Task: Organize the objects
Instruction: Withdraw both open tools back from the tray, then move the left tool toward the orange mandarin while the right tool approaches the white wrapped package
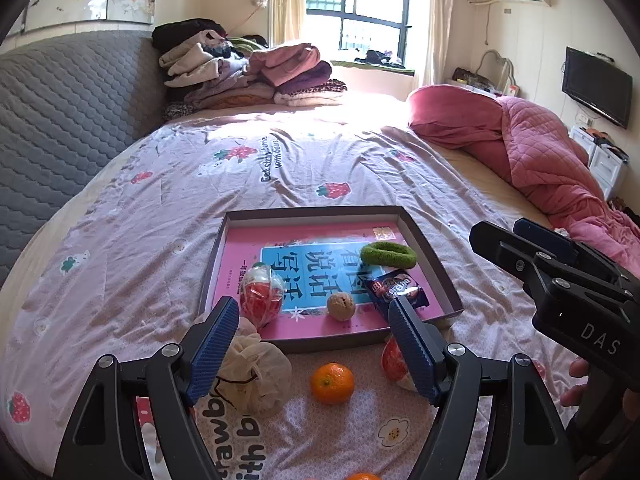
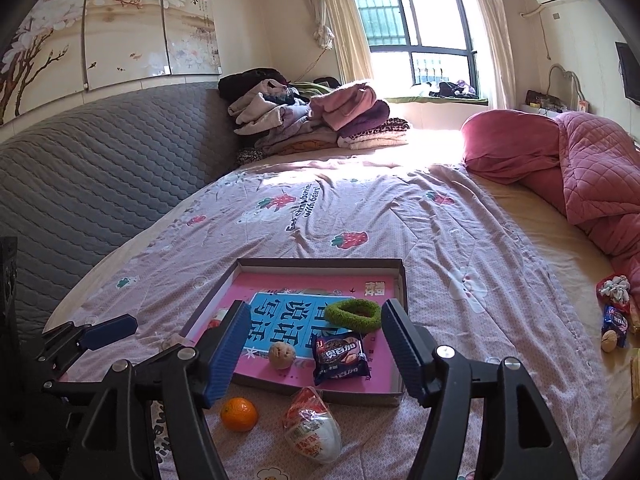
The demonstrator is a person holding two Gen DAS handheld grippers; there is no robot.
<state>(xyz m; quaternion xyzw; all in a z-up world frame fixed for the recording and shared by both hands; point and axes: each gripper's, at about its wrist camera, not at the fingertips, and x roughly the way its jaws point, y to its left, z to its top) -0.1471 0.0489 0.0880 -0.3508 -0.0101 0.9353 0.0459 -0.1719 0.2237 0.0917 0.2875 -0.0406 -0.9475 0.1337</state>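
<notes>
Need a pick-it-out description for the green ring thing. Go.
Start at the shallow cardboard tray lying on the strawberry-print bedspread, its floor covered by a pink and blue book. The fuzzy green ring lies on that book toward the tray's far right side, just beyond the dark snack packet. It is the only green, hollow-centred item there.

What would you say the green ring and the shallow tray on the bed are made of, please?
The green ring looks like soft, fuzzy fabric, perhaps chenille or plush, judging by its matte, tufted surface. The tray looks like cardboard: thin, straight walls, dark outside and pale matte inside, with folded corners.
</notes>
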